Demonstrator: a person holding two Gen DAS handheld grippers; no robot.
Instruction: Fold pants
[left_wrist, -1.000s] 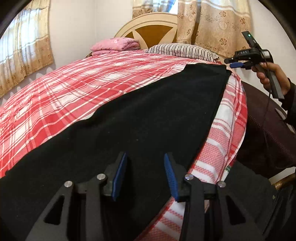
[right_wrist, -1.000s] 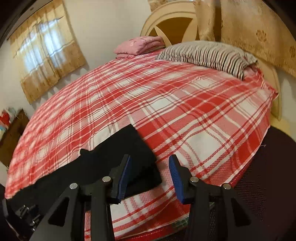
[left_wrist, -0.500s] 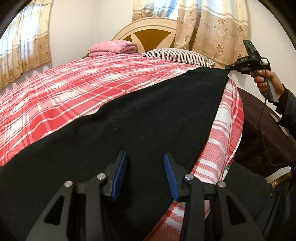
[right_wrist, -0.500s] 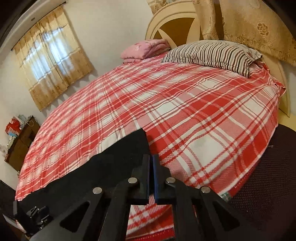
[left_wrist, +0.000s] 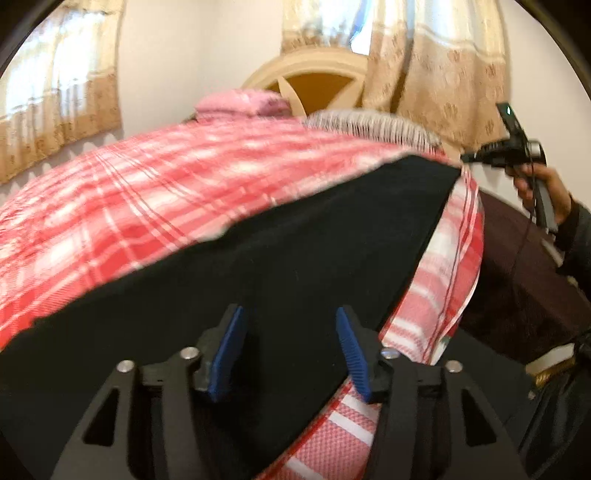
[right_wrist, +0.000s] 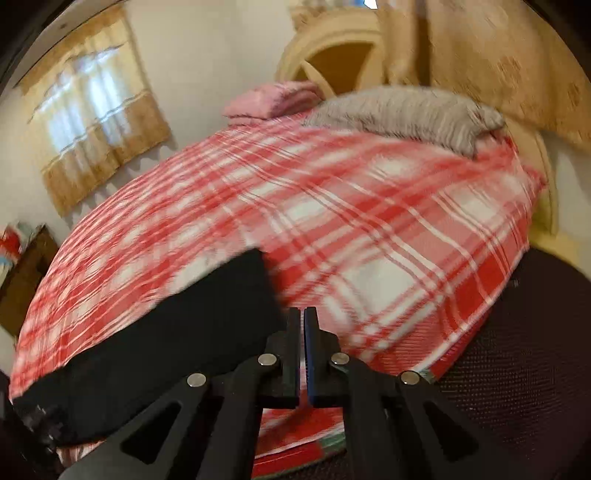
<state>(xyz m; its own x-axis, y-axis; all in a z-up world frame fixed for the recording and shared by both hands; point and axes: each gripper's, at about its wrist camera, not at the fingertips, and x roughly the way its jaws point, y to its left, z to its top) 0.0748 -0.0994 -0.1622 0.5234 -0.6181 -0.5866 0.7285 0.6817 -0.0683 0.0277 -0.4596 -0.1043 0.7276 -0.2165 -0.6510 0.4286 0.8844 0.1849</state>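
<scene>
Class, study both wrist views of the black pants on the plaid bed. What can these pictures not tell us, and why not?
- Left wrist view: the pants run under the open left gripper and off the bottom edge, so their near end is cut off.
- Right wrist view: the right gripper has its jaws together at the pants' corner, but the fingers hide whether cloth is pinched.
- Both views: motion blur smears the bedspread and any creases.

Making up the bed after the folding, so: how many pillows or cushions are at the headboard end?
2. A striped pillow lies at the head on the right side; a pink one sits left of it near the headboard. More may be hidden behind them.
</scene>
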